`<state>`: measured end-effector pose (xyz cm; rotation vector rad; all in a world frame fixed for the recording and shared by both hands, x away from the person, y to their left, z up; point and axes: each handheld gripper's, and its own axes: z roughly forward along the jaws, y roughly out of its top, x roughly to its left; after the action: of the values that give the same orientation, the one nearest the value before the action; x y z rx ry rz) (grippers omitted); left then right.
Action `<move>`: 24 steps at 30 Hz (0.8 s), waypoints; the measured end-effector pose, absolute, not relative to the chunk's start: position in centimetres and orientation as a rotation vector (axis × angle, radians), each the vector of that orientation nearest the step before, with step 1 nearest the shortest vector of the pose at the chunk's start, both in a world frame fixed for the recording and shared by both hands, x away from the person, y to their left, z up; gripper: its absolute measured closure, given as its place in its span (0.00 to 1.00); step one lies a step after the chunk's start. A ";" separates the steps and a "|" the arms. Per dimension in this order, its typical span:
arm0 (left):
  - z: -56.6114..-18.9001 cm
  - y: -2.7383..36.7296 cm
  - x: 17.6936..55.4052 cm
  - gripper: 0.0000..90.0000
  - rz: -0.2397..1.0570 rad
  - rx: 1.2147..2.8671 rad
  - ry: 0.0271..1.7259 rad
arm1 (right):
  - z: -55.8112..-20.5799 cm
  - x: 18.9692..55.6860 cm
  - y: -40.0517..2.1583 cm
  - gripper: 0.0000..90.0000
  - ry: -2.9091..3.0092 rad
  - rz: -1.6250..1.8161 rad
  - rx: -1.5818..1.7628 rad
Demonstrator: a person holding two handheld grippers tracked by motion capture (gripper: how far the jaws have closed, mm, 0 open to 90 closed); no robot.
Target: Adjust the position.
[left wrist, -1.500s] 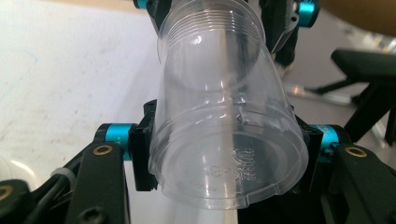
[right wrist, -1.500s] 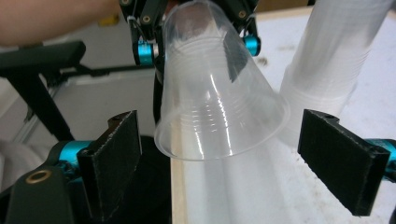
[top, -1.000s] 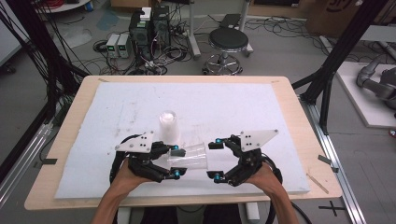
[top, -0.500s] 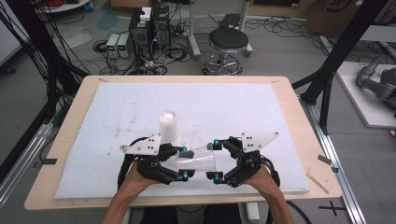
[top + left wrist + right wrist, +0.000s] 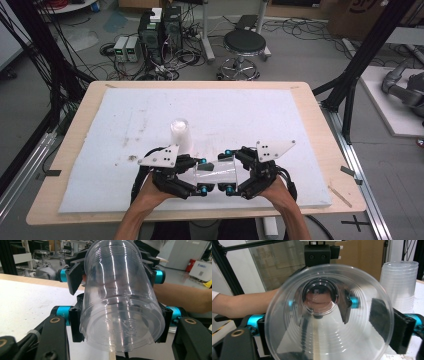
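A clear plastic cup [image 5: 216,171] lies level between my two grippers, above the white mat [image 5: 250,115]. My left gripper [image 5: 202,175] is shut on its base end, the jaws hugging both sides in the left gripper view [image 5: 120,325]. My right gripper [image 5: 228,171] takes the rim end. Its jaws have just been closing and now press on the cup's sides [image 5: 329,332]. The right gripper view looks straight into the cup's mouth [image 5: 327,315], with the left gripper [image 5: 319,300] at the far end.
A stack of clear cups [image 5: 180,132] stands upside down on the mat just behind the left gripper, and it rises close at the right in the right gripper view [image 5: 399,285]. The table's front edge [image 5: 200,215] runs under the person's forearms.
The left gripper carried the cup to the right until its rim end sat inside the right gripper's jaws. Those jaws have narrowed onto the cup.
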<state>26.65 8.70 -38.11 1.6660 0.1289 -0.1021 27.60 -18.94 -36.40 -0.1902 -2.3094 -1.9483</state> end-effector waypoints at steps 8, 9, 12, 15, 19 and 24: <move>-38.1 8.8 26.6 0.46 -0.099 1.671 0.124 | -36.4 27.6 -19.0 0.26 -2.288 -1.956 -0.162; -38.1 8.7 26.6 0.46 -0.097 1.671 0.124 | -36.4 27.6 -19.0 0.26 -2.286 -1.957 -0.164; -38.1 8.7 26.6 0.46 -0.097 1.669 0.124 | -36.4 27.6 -19.0 0.27 -2.279 -1.963 -0.163; -38.1 8.7 26.6 0.46 -0.098 1.672 0.123 | -36.5 27.6 -19.0 0.28 -2.277 -1.964 -0.164; -38.1 8.7 26.6 0.46 -0.098 1.669 0.123 | -36.5 27.6 -19.0 0.29 -2.275 -1.969 -0.162; -38.1 8.7 26.6 0.46 -0.097 1.675 0.120 | -36.5 27.6 -19.0 0.29 -2.264 -1.981 -0.159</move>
<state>26.62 8.73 -38.11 1.6751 0.1204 -0.0974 27.57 -18.96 -36.47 -0.1589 -2.2643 -1.9809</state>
